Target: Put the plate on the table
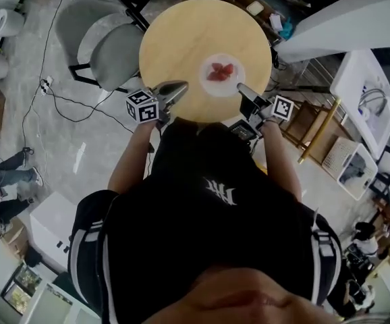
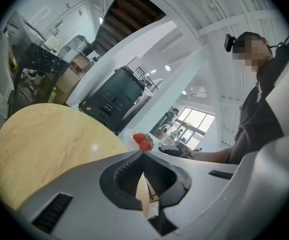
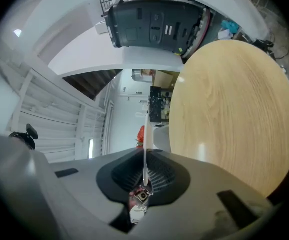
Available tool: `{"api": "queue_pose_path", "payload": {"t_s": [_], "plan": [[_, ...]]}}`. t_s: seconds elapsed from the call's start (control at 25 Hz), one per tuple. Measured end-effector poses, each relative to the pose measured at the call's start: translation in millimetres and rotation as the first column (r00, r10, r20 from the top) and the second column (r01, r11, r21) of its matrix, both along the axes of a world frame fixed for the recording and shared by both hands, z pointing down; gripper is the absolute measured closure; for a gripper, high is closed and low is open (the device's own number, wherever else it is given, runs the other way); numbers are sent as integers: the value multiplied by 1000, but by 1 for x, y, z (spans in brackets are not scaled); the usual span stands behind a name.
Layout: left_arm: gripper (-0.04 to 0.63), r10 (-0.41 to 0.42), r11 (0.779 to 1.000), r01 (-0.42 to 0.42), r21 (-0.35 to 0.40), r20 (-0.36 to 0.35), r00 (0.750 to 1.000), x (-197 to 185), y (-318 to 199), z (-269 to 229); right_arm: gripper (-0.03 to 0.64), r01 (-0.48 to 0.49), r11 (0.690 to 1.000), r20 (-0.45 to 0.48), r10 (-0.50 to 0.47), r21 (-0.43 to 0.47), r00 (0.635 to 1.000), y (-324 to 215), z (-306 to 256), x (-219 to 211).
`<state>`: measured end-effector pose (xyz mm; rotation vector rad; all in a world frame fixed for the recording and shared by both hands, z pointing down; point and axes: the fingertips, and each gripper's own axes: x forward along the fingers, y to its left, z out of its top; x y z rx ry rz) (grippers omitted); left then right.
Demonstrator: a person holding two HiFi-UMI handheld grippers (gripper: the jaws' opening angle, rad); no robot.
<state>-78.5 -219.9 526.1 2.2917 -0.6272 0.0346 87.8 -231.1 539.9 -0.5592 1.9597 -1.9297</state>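
1. So, right gripper (image 3: 145, 153) is clenched on the thin white rim of the plate (image 1: 210, 88), seen edge-on between its jaws;
2. plate carries strawberries (image 1: 220, 71) and sits over the near right part of the round wooden table (image 1: 175, 39); resting on it or just above it, hard to say from the head view;
3. left gripper (image 2: 142, 155) is pinched together on nothing, just left of the plate, over the table's near edge.
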Motion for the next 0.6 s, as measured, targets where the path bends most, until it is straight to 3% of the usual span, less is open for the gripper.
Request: {"api": "queue_pose_path", "payload": {"t_s": [0.28, 0.6], "plan": [[594, -18, 1000, 18, 3, -25, 1000, -20, -29, 7, 598, 25, 999, -4, -25, 24, 1000, -28, 11, -30], [594, -34, 998, 33, -47, -15, 999, -34, -43, 47, 598, 43, 999, -4, -43, -2, 999, -51, 45, -51]]}}
